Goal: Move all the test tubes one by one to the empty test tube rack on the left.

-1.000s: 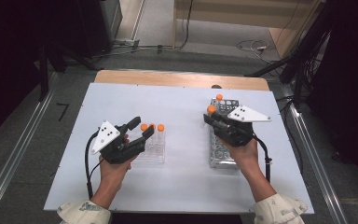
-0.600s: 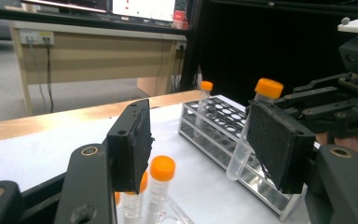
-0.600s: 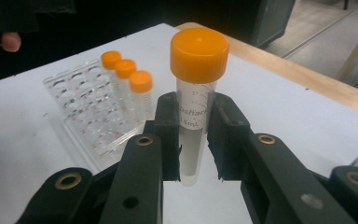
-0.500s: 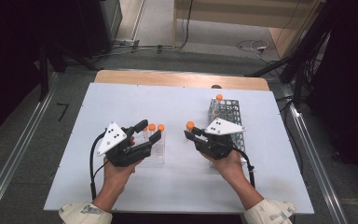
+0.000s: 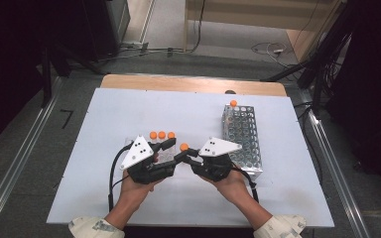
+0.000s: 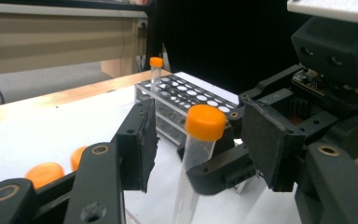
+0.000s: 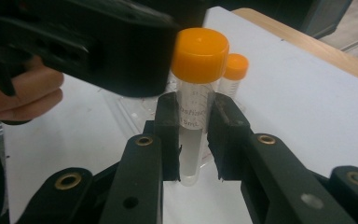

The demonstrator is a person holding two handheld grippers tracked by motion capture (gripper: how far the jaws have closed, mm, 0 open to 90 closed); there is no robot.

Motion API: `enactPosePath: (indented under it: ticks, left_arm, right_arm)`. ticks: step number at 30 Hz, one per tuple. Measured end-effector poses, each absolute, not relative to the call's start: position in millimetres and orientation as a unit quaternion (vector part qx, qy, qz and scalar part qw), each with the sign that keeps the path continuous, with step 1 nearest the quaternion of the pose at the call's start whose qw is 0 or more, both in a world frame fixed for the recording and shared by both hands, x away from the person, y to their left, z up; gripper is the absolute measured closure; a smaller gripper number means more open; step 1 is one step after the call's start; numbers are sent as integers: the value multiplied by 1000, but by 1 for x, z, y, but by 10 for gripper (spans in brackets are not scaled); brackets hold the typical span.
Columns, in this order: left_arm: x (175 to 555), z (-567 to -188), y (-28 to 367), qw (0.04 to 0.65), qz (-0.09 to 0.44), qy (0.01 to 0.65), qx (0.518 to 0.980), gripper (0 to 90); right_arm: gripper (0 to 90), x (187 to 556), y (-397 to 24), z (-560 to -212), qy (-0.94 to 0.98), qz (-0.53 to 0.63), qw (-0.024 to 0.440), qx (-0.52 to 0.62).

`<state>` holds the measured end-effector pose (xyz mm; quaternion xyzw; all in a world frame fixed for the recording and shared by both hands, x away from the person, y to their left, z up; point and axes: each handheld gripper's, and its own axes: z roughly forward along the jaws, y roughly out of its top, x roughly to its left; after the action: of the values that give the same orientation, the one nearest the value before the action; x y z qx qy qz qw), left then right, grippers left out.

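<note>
**Between the grippers: tube handover at mid-bench**

Between the two grippers, just above the bench (image 5: 104,114), I hold the orange-capped tube (image 7: 193,100) upright, clamped below its cap by the right gripper (image 7: 193,135). My left gripper (image 6: 200,154) brackets it with jaws apart; they have just been closing, pads not yet pressing.

Procedure: I should centre the left pads on the clear barrel under the cap, close firmly, then release the right only once the grip is secure.

Surroundings: the clear rack (image 5: 161,151) with three capped tubes (image 5: 161,134) sits just behind the left gripper, so collision risk is high. The metal rack (image 5: 243,134) stands to the right.
</note>
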<state>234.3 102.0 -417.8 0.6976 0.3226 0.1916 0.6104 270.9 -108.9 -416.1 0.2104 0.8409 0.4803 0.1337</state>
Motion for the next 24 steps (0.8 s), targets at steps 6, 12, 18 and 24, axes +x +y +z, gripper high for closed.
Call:
enactPosePath:
  ticks: [6,12,18,24]
  left_arm:
    - [234,-421,100,606,191,320,703,588]
    - [234,-422,102,608,190,322,700,683]
    - [235,-411,114,615,204,328,687,693]
    - [235,-389,146,628,248,348,650,693]
  right_arm:
    - [722,267,-103,-418,845,478,128,203]
    - [720,266,-103,-418,845,479,123,203]
    - [561,268,-104,-418,843,486,112,200]
    - [403,272,-106,-420,842,482,119,213]
